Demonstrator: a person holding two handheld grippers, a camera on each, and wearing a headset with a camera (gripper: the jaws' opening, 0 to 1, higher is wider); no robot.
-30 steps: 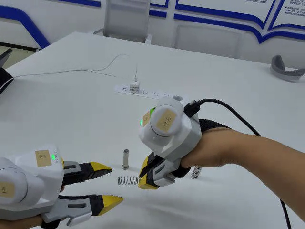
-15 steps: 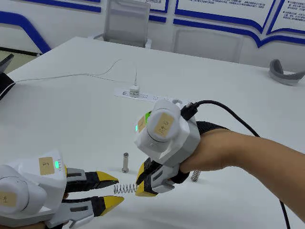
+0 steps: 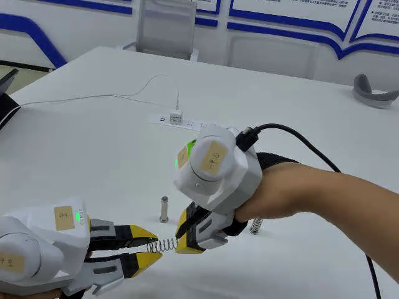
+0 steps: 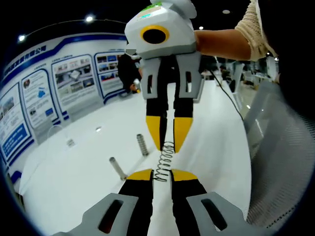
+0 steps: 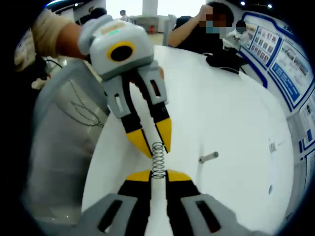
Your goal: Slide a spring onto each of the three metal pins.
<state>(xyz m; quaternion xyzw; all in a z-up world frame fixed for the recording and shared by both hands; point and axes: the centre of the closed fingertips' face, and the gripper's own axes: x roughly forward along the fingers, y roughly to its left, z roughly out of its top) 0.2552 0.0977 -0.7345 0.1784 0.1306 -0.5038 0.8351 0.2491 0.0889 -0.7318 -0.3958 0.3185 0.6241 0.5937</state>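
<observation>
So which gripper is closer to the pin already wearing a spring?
Right. The right gripper sits just beside that pin; the left gripper is farther, across the held spring.

The left gripper point(image 3: 148, 246) is held at the lower left of the head view, its jaws pointed right and closed about one end of the spring point(image 3: 161, 245). The right gripper point(image 3: 182, 240) is held at frame centre, tilted down and left, its jaws pinched on the other end. The right forearm point(image 3: 324, 205) is stretched in from the right edge. In both gripper views the two pairs of tips are seen facing each other.
</observation>
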